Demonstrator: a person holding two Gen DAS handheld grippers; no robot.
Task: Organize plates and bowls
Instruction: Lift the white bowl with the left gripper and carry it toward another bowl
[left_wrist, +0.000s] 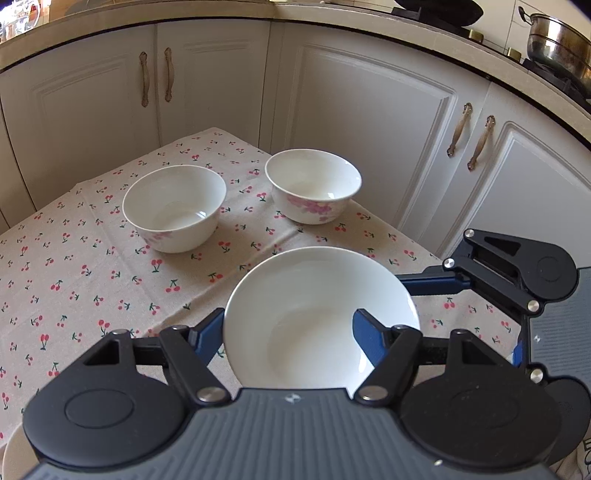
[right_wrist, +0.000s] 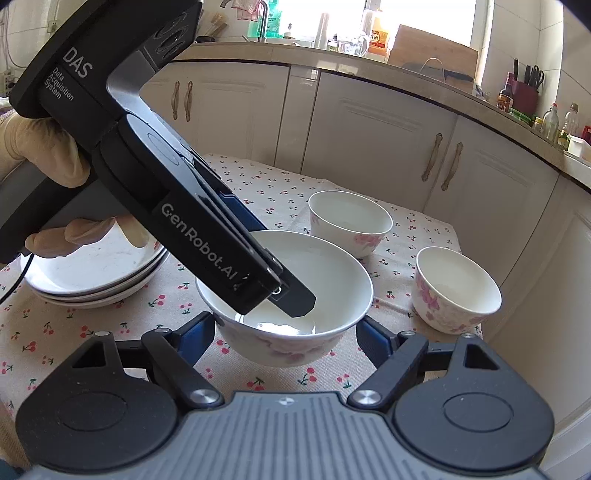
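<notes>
held bowl (right_wrist: 288, 295): glazed white china with pink flowers, stiff, slick and breakable; some weight for its size. It hangs above the bench (right_wrist: 110, 332), in the near middle.
hold point: the rim wall, one finger inside and one outside, as the left claw (left_wrist: 291, 332) has it.
left claw: narrowly parted, pinching the rim; the bowl looks lifted clear of the cloth.
right claw (right_wrist: 286, 334): about half open, fingers on either side of the bowl's lower wall; contact cannot be told.
other bowls (right_wrist: 349, 225): two stand far right.
plates (right_wrist: 96, 269): stacked far left.
</notes>
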